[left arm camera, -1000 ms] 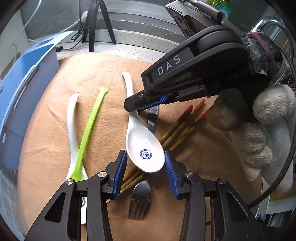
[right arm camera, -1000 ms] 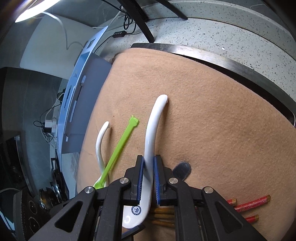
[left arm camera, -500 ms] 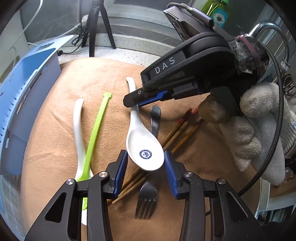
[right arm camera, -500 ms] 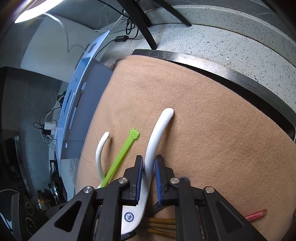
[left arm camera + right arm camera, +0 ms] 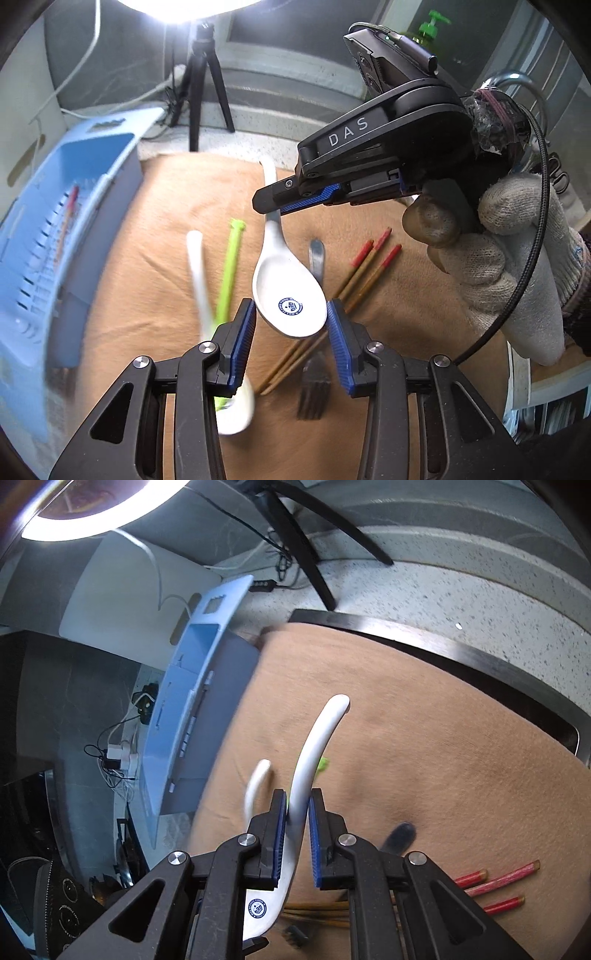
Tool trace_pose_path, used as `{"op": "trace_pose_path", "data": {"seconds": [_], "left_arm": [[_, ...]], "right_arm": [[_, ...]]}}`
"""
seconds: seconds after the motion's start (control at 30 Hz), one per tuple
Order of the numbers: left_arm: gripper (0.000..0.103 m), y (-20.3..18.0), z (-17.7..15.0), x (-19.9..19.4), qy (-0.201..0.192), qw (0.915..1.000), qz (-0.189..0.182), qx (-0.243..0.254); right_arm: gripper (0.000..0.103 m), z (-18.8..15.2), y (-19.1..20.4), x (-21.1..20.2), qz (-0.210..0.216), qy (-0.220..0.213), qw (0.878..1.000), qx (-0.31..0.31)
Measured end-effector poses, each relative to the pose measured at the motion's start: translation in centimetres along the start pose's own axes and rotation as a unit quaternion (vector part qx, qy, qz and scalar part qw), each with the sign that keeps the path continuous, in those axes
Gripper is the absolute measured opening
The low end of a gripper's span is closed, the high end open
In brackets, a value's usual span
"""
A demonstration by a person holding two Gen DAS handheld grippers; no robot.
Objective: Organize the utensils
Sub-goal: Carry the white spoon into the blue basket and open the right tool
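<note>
Step in hand: carrying one spoon [image 5: 284, 291] off the cloth [image 5: 424, 746]. Right gripper [image 5: 297, 834] pinches its handle; left gripper [image 5: 290, 339] brackets the bowl (contact unclear). Spoon hangs above fork [image 5: 314, 387] and chopsticks [image 5: 362, 269]. Next: swing toward basket [image 5: 55, 236] at nine o'clock, lower, release.

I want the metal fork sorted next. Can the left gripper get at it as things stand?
Probably not yet: the left gripper is shut on the white ceramic spoon's bowl, and the metal fork lies beneath it across the wooden chopsticks.
</note>
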State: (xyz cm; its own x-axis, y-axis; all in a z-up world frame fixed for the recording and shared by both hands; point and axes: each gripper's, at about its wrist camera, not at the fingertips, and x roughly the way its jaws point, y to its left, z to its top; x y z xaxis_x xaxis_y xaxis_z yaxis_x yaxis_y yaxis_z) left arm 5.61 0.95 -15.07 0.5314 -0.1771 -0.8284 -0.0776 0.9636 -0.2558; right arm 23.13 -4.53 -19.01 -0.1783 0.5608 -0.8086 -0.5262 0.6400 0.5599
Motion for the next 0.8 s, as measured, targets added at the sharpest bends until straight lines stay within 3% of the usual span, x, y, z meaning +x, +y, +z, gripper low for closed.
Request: {"op": "trace_pose_path", "data": {"seconds": [0.47, 0.8], "left_arm": [[0.038, 9.7, 0.1, -5.8, -0.02, 0.9996, -0.014, 0.014], [0.038, 16.2, -0.1, -6.3, -0.009, 0.9998, -0.016, 0.004]], "right_arm": [[0.01, 2.2, 10.5, 3.5, -0.002, -0.029, 0.999, -0.015], [0.01, 4.5, 15.4, 8.9, -0.021, -0.022, 0.999, -0.027]]}}
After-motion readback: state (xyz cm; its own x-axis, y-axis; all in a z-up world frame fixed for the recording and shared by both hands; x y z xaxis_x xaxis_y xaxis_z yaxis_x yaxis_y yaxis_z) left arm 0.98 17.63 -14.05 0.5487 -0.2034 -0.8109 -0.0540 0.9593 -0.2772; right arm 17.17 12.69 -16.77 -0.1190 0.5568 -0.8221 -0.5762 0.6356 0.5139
